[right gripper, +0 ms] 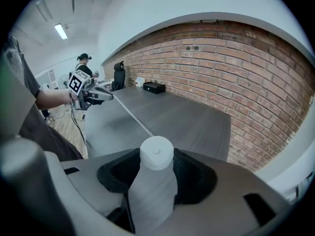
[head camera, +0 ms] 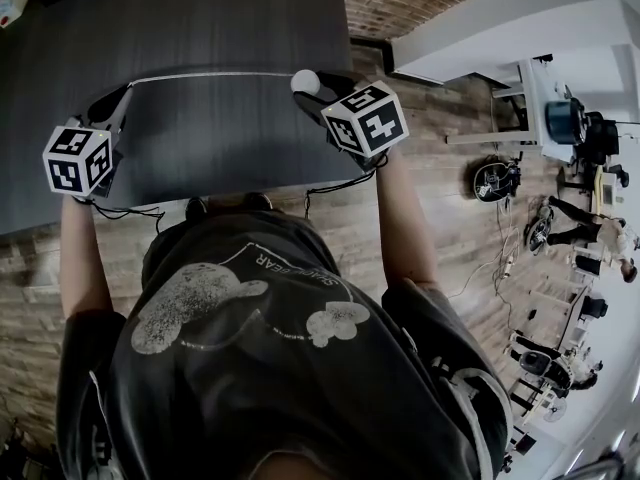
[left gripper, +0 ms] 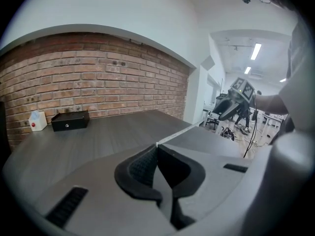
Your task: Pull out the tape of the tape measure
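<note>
One thin pale tape [head camera: 210,75] is drawn straight across the dark table [head camera: 200,28] in the head view's upper left, its tip pinched by the left gripper [left gripper: 157,151] with jaws pressed together, its white round-topped tape measure [right gripper: 156,154] clamped in the right gripper [right gripper: 156,173].

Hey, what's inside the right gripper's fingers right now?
A white tape measure, its tape running across the table to the left gripper. The right gripper itself covers the tape measure's lower part.
</note>
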Motion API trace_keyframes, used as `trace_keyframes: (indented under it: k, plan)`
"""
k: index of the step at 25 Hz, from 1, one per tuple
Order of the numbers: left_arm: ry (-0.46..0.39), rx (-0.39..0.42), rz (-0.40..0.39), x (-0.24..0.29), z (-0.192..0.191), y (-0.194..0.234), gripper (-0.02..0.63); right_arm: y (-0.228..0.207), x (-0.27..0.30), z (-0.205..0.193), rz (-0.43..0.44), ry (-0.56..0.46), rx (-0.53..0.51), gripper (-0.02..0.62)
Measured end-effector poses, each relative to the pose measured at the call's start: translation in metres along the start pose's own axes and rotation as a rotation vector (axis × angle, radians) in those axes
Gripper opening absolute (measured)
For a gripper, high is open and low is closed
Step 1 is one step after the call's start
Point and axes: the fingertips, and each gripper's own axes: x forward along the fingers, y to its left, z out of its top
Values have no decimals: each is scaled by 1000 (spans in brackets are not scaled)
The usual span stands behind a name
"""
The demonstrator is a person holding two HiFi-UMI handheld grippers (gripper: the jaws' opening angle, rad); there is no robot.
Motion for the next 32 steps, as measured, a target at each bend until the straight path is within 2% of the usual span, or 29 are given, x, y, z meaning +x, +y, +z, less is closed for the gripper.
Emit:
trace_keyframes:
  k: [5,12,19,25,32]
  plan:
    - [17,19,-8,10,-3,-14,11,6,6,-5,13,11,-23,230]
    - [38,18,-15,26,-8,-22,11,-8,12,-23,14,15,7,230]
    - [92,50,-19,66,-11,-38,11,-50,30,-44,-17,41,-14,230]
    - [144,49,4,115,-15,-44,11,-96,55,-60,-22,39,20,230]
    - [205,33,33,148,-27,-27,11,-113,94,-72,21,55,16,231]
